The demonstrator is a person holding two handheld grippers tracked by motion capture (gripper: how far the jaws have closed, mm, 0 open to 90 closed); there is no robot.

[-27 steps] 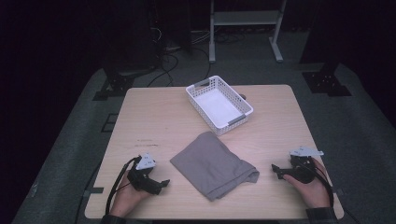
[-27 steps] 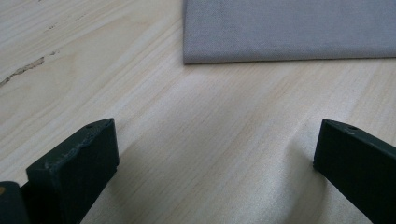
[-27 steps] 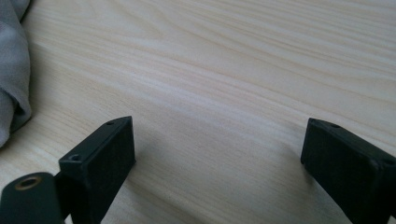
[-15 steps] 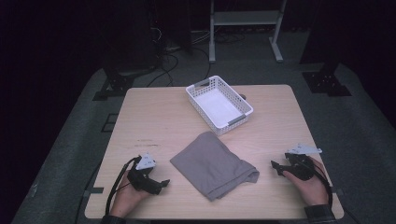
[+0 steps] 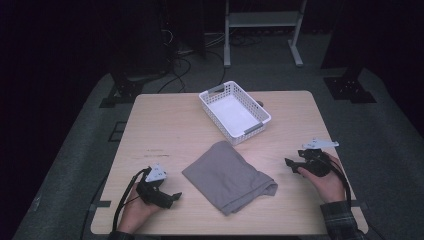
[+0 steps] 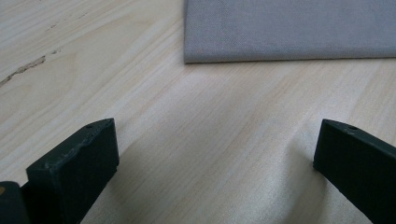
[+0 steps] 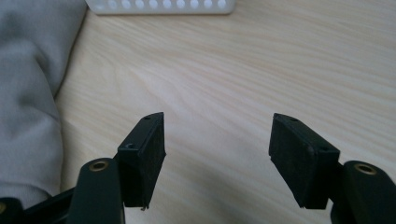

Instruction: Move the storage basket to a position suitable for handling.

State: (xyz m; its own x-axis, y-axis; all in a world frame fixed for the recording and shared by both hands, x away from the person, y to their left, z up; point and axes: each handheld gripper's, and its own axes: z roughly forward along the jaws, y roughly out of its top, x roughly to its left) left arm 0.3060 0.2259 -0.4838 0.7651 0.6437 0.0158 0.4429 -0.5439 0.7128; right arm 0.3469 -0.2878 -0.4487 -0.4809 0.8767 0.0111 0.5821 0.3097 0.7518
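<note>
Well, nothing's begun; the folded grey cloth [image 5: 229,176] lies mid-desk [image 5: 170,125] beside the white basket [image 5: 234,111], untouched; left claw [image 5: 174,197] wide, right claw [image 5: 291,166] partly open, both empty, flanking it.

Bare tabletop [image 5: 165,130] lies open between each gripper and the grey cloth [image 5: 227,175] at centre. The white basket [image 5: 234,111] stands just behind the cloth and blocks the far middle. The far left and far right of the tabletop are unobstructed.
</note>
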